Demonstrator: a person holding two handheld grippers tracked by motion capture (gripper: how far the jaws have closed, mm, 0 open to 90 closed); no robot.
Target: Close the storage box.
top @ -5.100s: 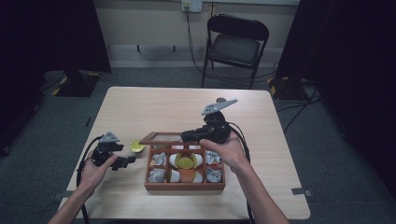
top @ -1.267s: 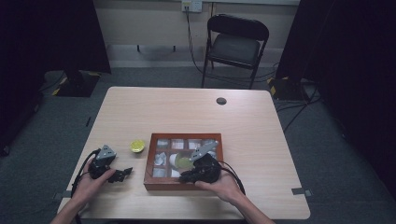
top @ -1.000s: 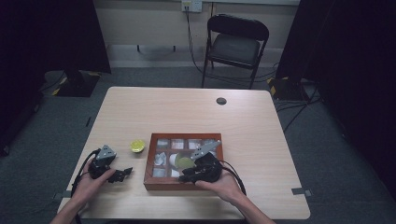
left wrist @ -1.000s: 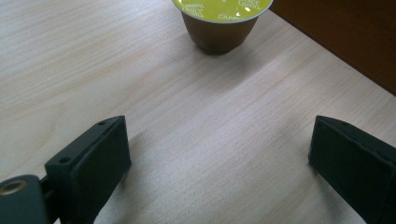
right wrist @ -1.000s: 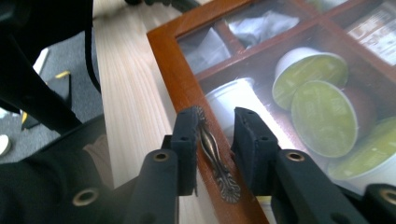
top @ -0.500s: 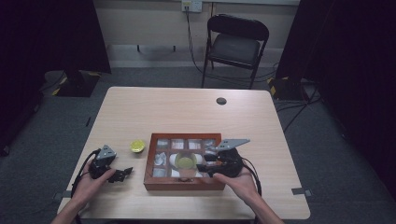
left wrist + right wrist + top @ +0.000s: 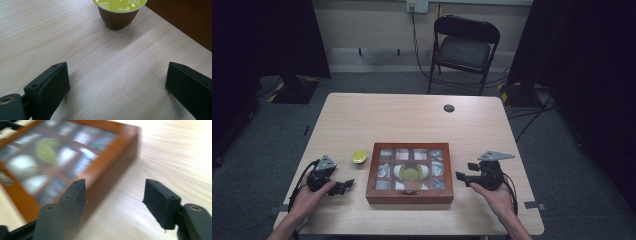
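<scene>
A brown wooden box [image 7: 409, 196] with a glass lid lies shut at the table's middle front, with a yellow-green capsule and several pale packets under the glass. A second yellow-green coffee capsule [image 7: 359, 156] stands on the table just left of it. My left gripper [image 7: 346, 185] rests front left, open, pointing toward that capsule [image 7: 117, 10] with bare wood between its jaws [image 7: 117, 82]. My right gripper [image 7: 460, 176] is just right of the box and faces its side wall [image 7: 110, 177]. Its jaws have just been opening, and no pad [image 7: 113, 197] presses on anything.
A small black round disc [image 7: 449, 108] lies at the table's far side. A black folding chair [image 7: 464, 45] stands behind the table. Bare wood surrounds the box, widest toward the far edge. The box's dark corner [image 7: 185, 17] sits beyond my left jaws.
The right gripper has moved right, off the box lid, onto the table beside the box, and its jaws have opened. The lid, raised several seconds ago, lies shut. The left gripper kept still.
</scene>
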